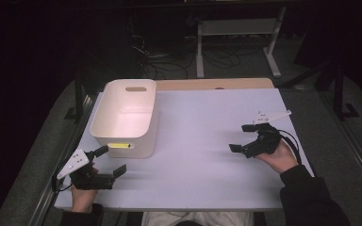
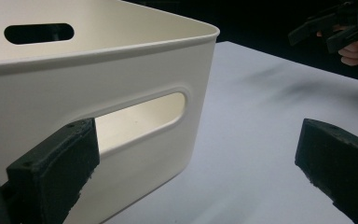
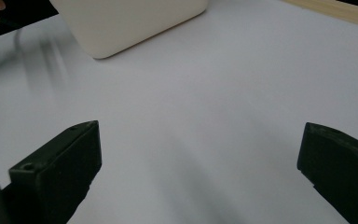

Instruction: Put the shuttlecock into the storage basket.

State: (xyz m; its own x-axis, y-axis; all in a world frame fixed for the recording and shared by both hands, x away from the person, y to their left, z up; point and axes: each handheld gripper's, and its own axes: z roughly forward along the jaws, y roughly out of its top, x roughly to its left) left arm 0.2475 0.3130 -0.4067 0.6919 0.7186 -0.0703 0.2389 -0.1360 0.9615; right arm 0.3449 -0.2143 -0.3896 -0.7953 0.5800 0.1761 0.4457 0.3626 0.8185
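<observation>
While held low at the near left corner, left gripper (image 1: 109, 161): jaws spread wide, nothing between them, one jaw just beside the handle slot (image 2: 142, 121) in the near wall of the white plastic bin (image 1: 125, 117). Right gripper (image 1: 243, 138): jaws likewise spread and empty, over the right side of the surface (image 1: 202, 141), well apart from the bin. Bin: upright, open-topped, at the far left of the pale surface, a second handle slot (image 1: 135, 88) in its far wall.
</observation>
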